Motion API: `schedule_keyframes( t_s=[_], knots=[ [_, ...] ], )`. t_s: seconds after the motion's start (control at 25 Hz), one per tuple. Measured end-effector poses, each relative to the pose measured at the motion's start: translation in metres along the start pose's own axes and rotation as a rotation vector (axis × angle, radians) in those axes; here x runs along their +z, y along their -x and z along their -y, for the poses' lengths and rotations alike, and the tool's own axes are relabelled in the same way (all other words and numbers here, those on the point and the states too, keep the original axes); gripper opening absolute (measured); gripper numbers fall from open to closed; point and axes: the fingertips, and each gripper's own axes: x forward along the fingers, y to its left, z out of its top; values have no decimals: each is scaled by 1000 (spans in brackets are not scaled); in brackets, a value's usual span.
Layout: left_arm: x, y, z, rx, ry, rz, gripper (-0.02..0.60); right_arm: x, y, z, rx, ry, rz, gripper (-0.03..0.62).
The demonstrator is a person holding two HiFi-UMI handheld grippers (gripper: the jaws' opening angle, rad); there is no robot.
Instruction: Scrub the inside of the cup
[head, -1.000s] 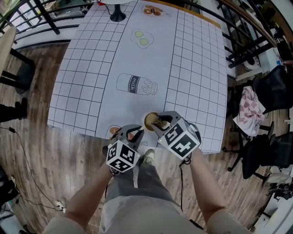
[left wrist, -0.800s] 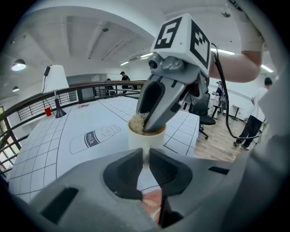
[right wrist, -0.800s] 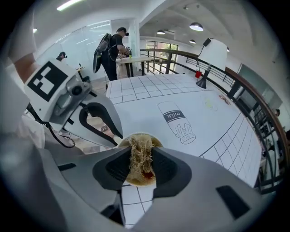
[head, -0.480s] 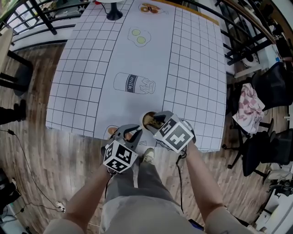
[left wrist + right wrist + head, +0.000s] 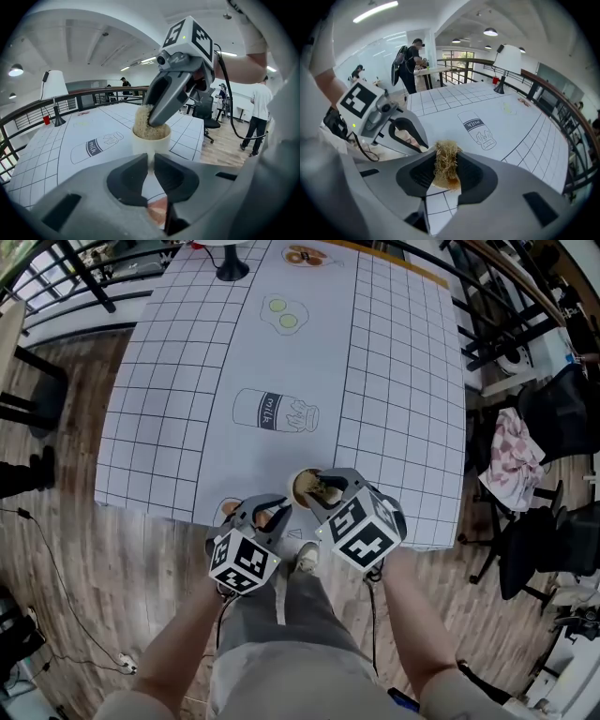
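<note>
A white cup [image 5: 307,487] [image 5: 151,140] stands near the table's front edge. My left gripper [image 5: 272,514] [image 5: 151,160] is shut on a thin white part at the cup's near side. A straw-coloured fibrous scrubber [image 5: 143,123] [image 5: 446,165] fills the cup's mouth, and my right gripper [image 5: 325,489] [image 5: 447,166] is shut on it, jaws angled down into the cup from the right. In the right gripper view the scrubber hides most of the cup, with the left gripper [image 5: 401,129] just beyond.
The white gridded table cover [image 5: 281,362] carries a milk-bottle drawing [image 5: 277,412] beyond the cup. A black lamp base [image 5: 232,270] stands at the far end. Office chairs [image 5: 553,423] and a patterned cloth [image 5: 511,457] are at right. Wooden floor lies below the near table edge.
The right gripper's marker cube has shifted a little toward me and right, with the scrubber still in the cup. The left gripper has stayed on the cup.
</note>
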Motion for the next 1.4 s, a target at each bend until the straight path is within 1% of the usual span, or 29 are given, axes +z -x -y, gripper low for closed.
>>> schedule_keyframes(
  t_s=[0.08,0.2,0.36,0.4,0.48,0.56,0.72,0.88,1.0,1.08,1.16,1.24,1.32,1.4],
  knots=[
    [0,0,0,0,0,3,54,-3,-10,-2,-27,54,-37,117],
    [-1,1,1,2,-7,4,54,-10,-21,-6,-20,55,-79,118],
    [-1,0,0,6,-3,5,54,-15,-32,-6,3,59,-109,117],
    [-1,-1,0,5,7,5,54,-15,-32,-7,18,45,-113,117],
    [-1,-1,-1,1,43,4,55,-17,-28,-9,76,-34,-98,117],
    [-1,-2,-1,-2,74,2,55,-17,-24,-9,122,-125,-59,117],
    [-2,-2,0,-2,79,-5,55,-13,-11,-5,137,-264,48,117],
    [-1,-3,-3,5,79,-12,55,-2,19,9,152,-469,235,117],
    [-1,-2,-5,18,98,-32,57,8,48,14,156,-566,372,117],
    [1,3,-6,26,116,-32,60,14,68,15,137,-587,441,117],
    [10,11,-6,35,141,-3,63,18,86,16,106,-583,486,117],
    [24,23,-8,52,157,36,63,23,103,14,84,-576,521,117],
    [40,38,-13,85,183,88,61,29,119,12,57,-562,556,117],
    [58,55,-22,130,225,152,61,35,137,10,4,-521,583,117]
  ],
)
